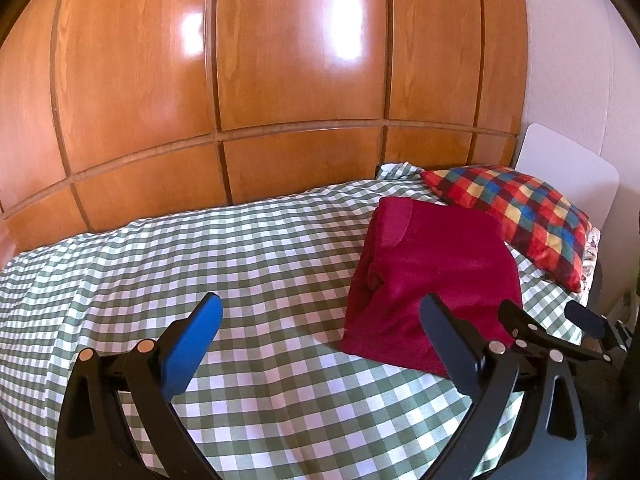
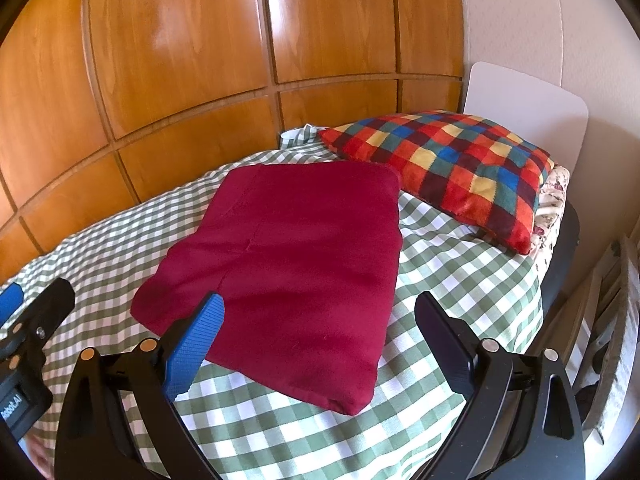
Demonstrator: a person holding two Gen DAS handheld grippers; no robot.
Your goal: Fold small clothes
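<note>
Checked bedspread (image 2: pixel 460 248) bears folded red garment (image 2: pixel 292 264) (lengthwise toward wardrobe (image 2: pixel 180 60)).

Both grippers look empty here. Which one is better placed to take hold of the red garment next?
Probably the right gripper: it is open with the red garment lying straight ahead, its near edge by the fingertips. The left gripper, also open, faces mostly bare checked bedspread, the garment off to its right.

Your folded garment (image 2: pixel 288 256) lies flat on the bed cover (image 2: pixel 452 264), toward the head end. Behind it and to its right sits the pillow (image 2: pixel 452 172) — its near corner just beside the garment's far corner. The headboard (image 2: pixel 532 104) stands behind the pillow, and the panelled wardrobe (image 2: pixel 192 60) runs along the bed's far side.
</note>
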